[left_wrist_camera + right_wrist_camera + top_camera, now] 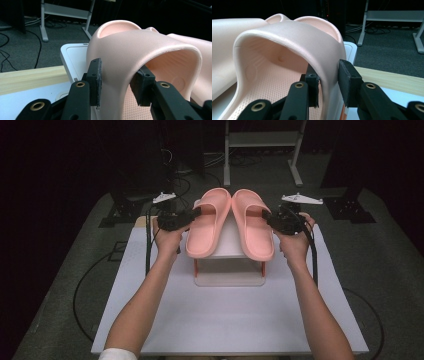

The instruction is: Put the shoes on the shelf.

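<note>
Two pink slippers lie side by side, toes pointing away, on a small white stand [228, 279] with red legs. My left gripper [196, 213] is shut on the outer side of the left slipper [206, 225] at its strap. In the left gripper view the gripper [117, 85] has one pad outside and one inside the strap [130, 50]. My right gripper [266, 216] is shut on the outer side of the right slipper [254, 227]. The right gripper view shows the gripper [328, 86] clamping that strap [294, 32] the same way.
The stand sits at the back of a white table [225, 320] that has a wooden strip [30, 77] along its far edge. Beyond it are grey floor, cables, dark equipment bases [350, 207] and a metal frame [260, 140].
</note>
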